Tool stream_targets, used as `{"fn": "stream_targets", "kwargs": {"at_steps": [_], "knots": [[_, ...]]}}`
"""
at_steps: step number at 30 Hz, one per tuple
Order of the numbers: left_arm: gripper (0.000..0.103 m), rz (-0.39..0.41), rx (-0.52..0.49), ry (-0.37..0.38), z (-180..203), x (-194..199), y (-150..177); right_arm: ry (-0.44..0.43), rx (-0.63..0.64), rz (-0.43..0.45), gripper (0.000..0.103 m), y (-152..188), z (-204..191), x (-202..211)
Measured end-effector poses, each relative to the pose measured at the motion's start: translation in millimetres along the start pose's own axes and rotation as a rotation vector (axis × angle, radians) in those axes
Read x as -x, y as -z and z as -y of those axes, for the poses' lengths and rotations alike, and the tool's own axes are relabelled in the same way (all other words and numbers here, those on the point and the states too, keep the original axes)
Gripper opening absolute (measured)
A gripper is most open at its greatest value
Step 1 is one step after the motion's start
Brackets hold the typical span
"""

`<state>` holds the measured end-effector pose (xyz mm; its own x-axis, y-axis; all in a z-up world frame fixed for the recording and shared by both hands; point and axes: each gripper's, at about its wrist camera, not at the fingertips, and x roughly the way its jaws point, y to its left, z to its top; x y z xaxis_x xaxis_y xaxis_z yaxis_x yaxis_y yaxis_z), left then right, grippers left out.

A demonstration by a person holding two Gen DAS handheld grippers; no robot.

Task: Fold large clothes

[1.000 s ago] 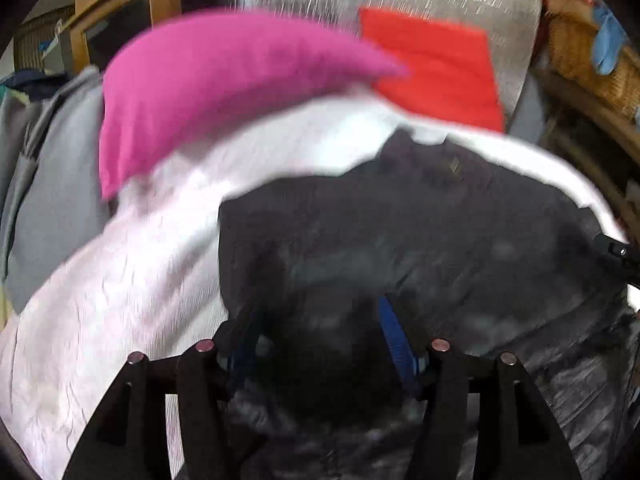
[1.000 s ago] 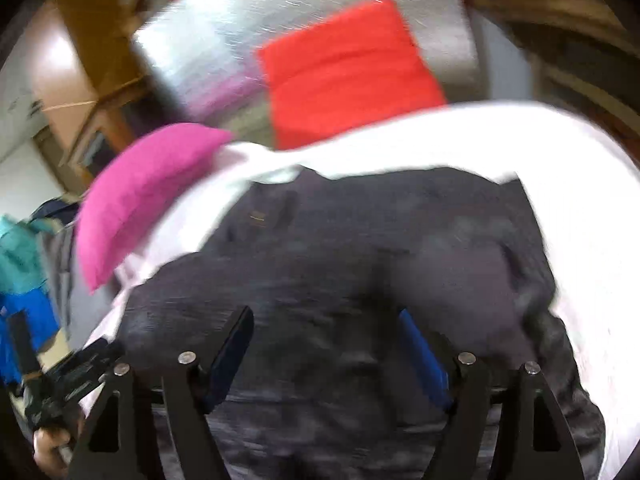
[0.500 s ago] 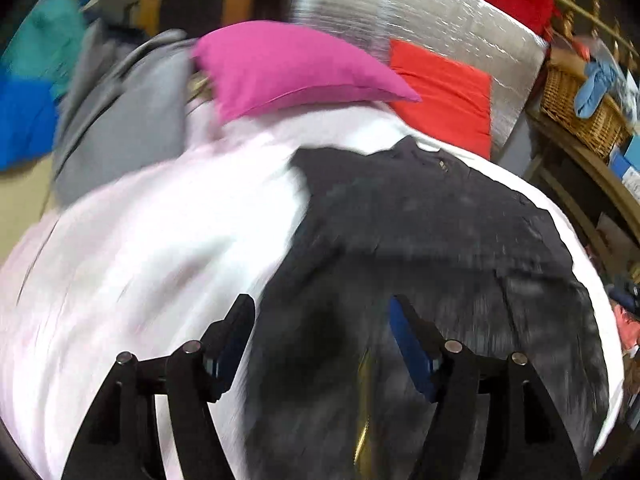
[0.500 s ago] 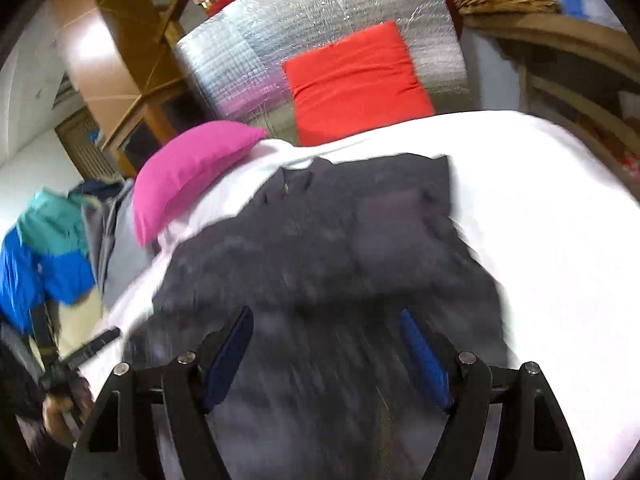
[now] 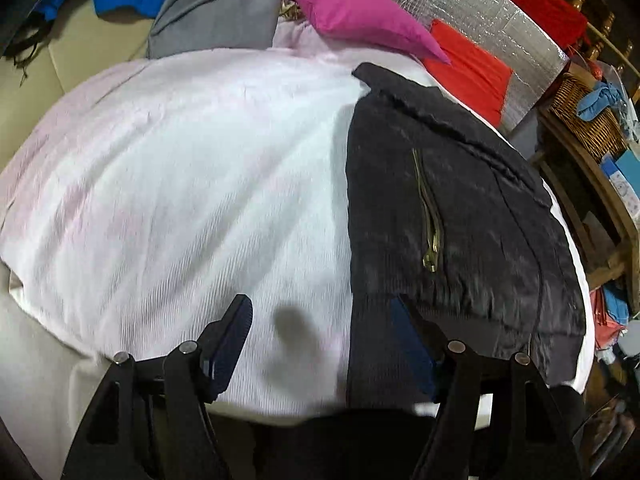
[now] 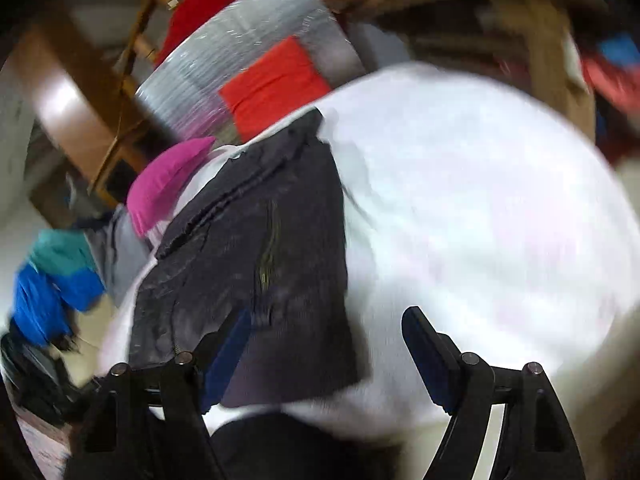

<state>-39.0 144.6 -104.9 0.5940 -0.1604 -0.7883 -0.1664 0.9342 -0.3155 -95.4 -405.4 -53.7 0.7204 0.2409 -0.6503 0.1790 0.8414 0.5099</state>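
While black jacket (image 5: 460, 208) lies folded on white bed cover (image 5: 180, 184) — left tongs (image 5: 320, 336) apart, empty; right tongs (image 6: 326, 346) apart, empty — pink pillow (image 5: 352, 16) at 12 o'clock.

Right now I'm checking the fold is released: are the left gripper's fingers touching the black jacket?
Cannot tell. In the left wrist view the fingers stand open; one overlaps the black jacket edge, but no gap or contact shows plainly.
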Motion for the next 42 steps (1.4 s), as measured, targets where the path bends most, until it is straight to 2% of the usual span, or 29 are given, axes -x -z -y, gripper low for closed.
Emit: {"fn": "stream_targets", "kwargs": {"at_steps": [4,15,17,27,29,30,31,33,34,36,37,42], "knots": [[0.073,-0.024,-0.016,0.007,7,0,6,-0.028,-0.034,-0.037,0.081,16,6,-9],[0.073,-0.089,-0.025,0.073,29,-25,-8,-0.083,0.01,-0.075,0.081,3,-15,-42],[0.073,-0.103,-0.033,0.102,34,-29,-12,-0.083,0.019,-0.082,0.081,2,-18,-49],[0.072,-0.162,-0.052,0.125,40,-50,-24,-0.055,0.036,-0.111,0.08,-13,-27,-82],[0.072,-0.166,-0.069,0.127,42,-51,-24,-0.025,0.041,-0.124,0.079,-14,-28,-91],[0.063,-0.164,-0.078,0.119,44,-52,-24,-0.015,0.031,-0.137,0.07,-13,-28,-95],[0.051,-0.163,-0.086,0.112,47,-54,-26,-0.002,0.03,-0.144,0.055,-13,-27,-96],[0.042,-0.157,-0.096,0.087,48,-53,-25,0.035,0.046,-0.159,0.035,-13,-28,-97],[0.033,-0.152,-0.098,0.088,50,-54,-26,0.023,0.04,-0.171,0.025,-14,-27,-96],[0.02,-0.134,-0.106,0.077,51,-49,-27,0.003,0.041,-0.184,0.019,-16,-27,-92],[0.018,-0.126,-0.107,0.08,51,-46,-28,-0.011,0.038,-0.185,0.017,-17,-28,-89],[0.016,-0.06,-0.091,0.112,46,-19,-28,-0.081,0.024,-0.153,0.015,-18,-39,-63]]}}
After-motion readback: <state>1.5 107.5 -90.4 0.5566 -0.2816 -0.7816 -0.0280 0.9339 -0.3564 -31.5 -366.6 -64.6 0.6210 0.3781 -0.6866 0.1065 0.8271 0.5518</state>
